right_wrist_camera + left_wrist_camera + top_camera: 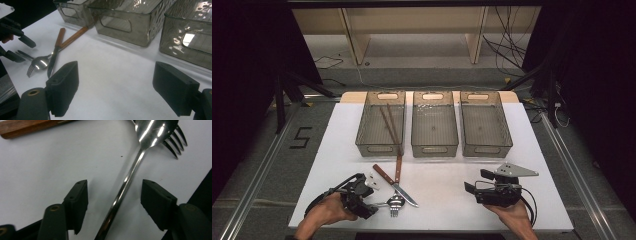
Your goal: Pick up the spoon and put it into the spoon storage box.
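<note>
Near the tabletop's (437, 200) front-left corner, your left claw (113, 195) stands spread around the spoon (125, 180) handle, pads clear of it; spoon lies over a fork (175, 142). Your right claw (115, 87) gapes, front-right, holding nothing.

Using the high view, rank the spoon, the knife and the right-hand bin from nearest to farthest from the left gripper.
1. Spoon: just right of the left gripper, its handle between the open jaws.
2. Knife: beyond the spoon, lying diagonally.
3. Right-hand bin: far across the table.
</note>
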